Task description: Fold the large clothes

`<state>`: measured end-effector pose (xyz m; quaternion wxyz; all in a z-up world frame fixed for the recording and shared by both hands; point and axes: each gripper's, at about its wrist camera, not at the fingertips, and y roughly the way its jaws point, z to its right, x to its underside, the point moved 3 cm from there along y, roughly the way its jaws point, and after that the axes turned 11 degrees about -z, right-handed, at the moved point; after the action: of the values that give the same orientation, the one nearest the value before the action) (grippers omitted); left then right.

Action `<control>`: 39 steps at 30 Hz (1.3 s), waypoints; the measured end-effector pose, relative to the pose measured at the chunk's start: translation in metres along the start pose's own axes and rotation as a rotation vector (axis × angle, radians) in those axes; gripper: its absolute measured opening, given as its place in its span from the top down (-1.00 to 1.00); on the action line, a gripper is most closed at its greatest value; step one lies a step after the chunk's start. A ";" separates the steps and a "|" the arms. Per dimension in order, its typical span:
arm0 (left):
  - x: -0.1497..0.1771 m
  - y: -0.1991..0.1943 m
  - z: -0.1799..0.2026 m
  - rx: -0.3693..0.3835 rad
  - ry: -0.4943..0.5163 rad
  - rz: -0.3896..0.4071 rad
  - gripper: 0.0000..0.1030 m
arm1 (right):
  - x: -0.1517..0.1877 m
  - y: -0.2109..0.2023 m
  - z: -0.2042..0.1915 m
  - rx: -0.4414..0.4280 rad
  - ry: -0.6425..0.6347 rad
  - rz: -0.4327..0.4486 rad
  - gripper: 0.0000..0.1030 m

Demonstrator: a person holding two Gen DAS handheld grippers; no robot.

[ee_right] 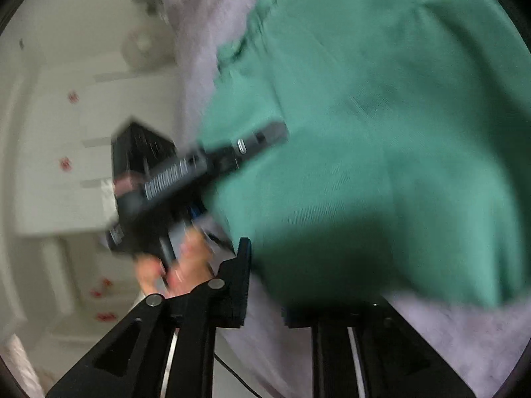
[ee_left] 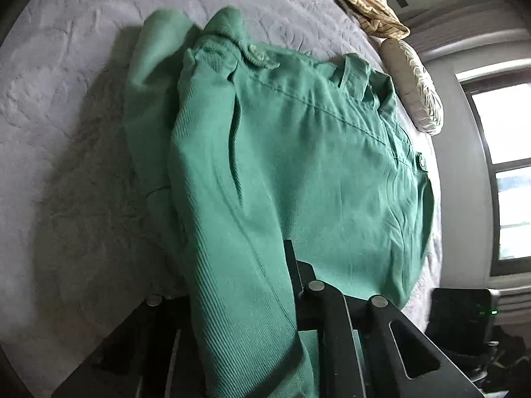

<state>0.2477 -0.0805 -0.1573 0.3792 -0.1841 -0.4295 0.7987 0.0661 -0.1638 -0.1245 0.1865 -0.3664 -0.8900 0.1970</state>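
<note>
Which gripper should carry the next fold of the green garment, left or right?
Left, probably. The left gripper already has a fold of the green garment between its fingers. The right gripper looks open at the hem, gripping nothing.

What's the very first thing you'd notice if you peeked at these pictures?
The big green pants grab the eye first, spread across the pale quilted bed and filling both views. One green leg drapes between the fingers of the left hand-held gripper at the bottom of its view. At the bed's far edge sits a cream pillow, with a bright window at the right.
</note>
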 end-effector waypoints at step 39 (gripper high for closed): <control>-0.004 0.175 0.377 -0.335 0.657 -0.005 -0.12 | 0.070 -0.269 0.214 -0.026 0.216 0.480 0.75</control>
<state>-0.0616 -0.3503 -0.0895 0.4634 -0.4891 -0.4099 0.6148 -0.2381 -0.3343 -0.1629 0.2235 -0.5884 -0.7549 0.1842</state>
